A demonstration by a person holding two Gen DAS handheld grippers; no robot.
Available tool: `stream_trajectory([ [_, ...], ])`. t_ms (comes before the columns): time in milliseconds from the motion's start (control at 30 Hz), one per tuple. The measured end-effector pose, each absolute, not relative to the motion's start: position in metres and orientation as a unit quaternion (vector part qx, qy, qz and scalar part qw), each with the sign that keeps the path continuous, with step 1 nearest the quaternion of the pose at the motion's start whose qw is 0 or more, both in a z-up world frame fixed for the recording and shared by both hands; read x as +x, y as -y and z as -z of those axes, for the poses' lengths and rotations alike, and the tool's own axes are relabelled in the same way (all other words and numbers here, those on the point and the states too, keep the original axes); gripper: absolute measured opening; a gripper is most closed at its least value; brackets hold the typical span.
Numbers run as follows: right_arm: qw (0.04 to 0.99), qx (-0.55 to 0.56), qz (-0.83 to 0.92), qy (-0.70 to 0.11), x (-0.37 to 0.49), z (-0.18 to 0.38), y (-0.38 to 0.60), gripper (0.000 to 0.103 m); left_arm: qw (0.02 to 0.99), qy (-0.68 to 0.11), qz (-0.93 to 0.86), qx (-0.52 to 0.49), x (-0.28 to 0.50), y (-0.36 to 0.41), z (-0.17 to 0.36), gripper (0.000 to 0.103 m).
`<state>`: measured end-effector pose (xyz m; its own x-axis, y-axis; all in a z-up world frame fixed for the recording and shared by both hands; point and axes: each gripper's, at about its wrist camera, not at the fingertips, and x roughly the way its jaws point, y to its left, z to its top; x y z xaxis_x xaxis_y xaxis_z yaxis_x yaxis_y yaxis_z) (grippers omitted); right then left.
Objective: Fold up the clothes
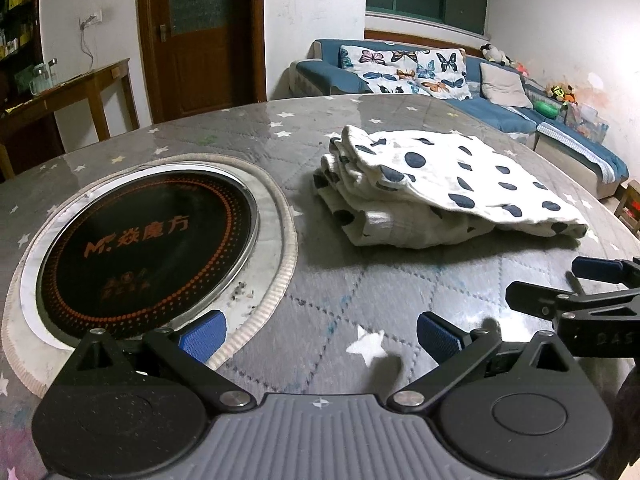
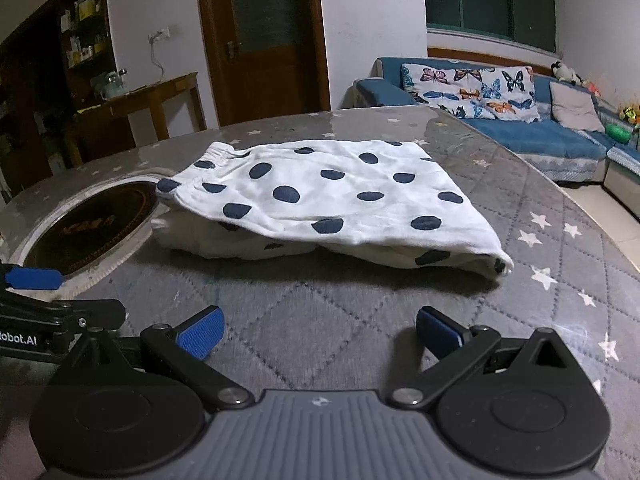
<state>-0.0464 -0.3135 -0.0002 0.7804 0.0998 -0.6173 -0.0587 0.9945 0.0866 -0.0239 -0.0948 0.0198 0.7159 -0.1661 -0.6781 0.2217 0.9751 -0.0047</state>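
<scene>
A white garment with dark blue dots (image 1: 440, 184) lies folded in a thick stack on the grey star-patterned table (image 1: 320, 288); it also shows in the right wrist view (image 2: 320, 200). My left gripper (image 1: 320, 336) is open and empty, a short way in front of and left of the garment. My right gripper (image 2: 318, 332) is open and empty, directly in front of the garment with bare table between. The right gripper shows at the right edge of the left wrist view (image 1: 580, 284). The left gripper shows at the left edge of the right wrist view (image 2: 36, 280).
A round black induction cooktop (image 1: 148, 248) is set into the table left of the garment, also in the right wrist view (image 2: 92, 228). Beyond the table stand a blue sofa (image 1: 500, 96), a wooden door (image 1: 200, 36) and a wooden side table (image 1: 68, 96).
</scene>
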Motion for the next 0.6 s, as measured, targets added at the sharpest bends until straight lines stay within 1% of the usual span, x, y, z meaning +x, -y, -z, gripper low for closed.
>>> stream_trajectory([
  [600,0.945,0.011,-0.016,-0.325,-0.058,0.005,0.31,0.103,0.927,-0.355,0.109,0.052,-0.036,0.103,-0.021,0.103],
])
